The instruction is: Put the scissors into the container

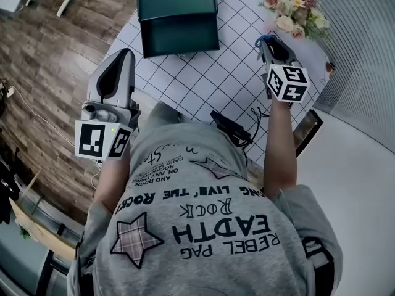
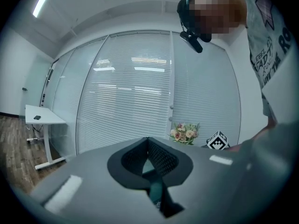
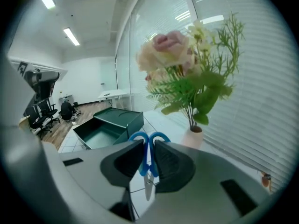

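Over gridded table (image 1: 203, 79), right gripper (image 3: 148, 148) clamps blue scissors (image 3: 145, 157).

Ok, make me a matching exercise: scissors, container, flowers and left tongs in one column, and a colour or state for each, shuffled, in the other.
Column one:
1. scissors
2. container
3. flowers
4. left tongs

Column two:
A. dark green, standing open
B. shut, with nothing between them
C. gripped by the right tongs
D. pink and cream

Pairs: 1-C, 2-A, 3-D, 4-B.
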A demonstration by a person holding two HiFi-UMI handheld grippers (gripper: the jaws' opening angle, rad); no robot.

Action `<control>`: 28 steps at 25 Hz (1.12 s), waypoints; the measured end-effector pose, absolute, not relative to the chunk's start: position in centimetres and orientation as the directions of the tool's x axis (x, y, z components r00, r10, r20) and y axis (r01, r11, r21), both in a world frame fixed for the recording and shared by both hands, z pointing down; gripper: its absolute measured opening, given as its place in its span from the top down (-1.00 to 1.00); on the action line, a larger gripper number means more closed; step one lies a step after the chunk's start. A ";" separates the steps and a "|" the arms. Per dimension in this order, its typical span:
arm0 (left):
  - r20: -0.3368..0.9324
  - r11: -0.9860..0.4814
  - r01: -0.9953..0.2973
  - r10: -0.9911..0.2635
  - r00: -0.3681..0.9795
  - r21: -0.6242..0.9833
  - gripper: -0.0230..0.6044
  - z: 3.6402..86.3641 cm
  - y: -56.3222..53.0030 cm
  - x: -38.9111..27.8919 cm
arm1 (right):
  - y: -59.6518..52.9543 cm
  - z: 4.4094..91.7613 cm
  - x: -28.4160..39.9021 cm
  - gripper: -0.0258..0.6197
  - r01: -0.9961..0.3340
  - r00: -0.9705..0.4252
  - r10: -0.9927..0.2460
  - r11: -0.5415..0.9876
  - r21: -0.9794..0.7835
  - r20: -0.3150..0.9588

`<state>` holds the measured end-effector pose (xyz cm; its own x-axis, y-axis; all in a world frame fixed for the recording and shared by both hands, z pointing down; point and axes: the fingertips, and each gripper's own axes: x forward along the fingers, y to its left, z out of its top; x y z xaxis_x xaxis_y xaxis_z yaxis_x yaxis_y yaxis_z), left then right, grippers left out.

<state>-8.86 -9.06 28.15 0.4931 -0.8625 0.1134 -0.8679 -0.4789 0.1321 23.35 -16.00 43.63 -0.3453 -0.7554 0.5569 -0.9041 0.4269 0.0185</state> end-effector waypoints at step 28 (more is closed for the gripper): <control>0.025 -0.521 -0.848 -0.850 0.526 0.099 0.90 25.0 -8.2 -10.1 | -12.9 29.2 19.5 0.66 -0.888 -0.401 -0.877 0.443 0.122 0.264</control>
<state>-10.12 -8.21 24.95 0.5258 -0.8503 0.0245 -0.8476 -0.5213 0.0987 19.48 -12.88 29.24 -0.4009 -0.8773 0.2640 -0.8884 0.4426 0.1217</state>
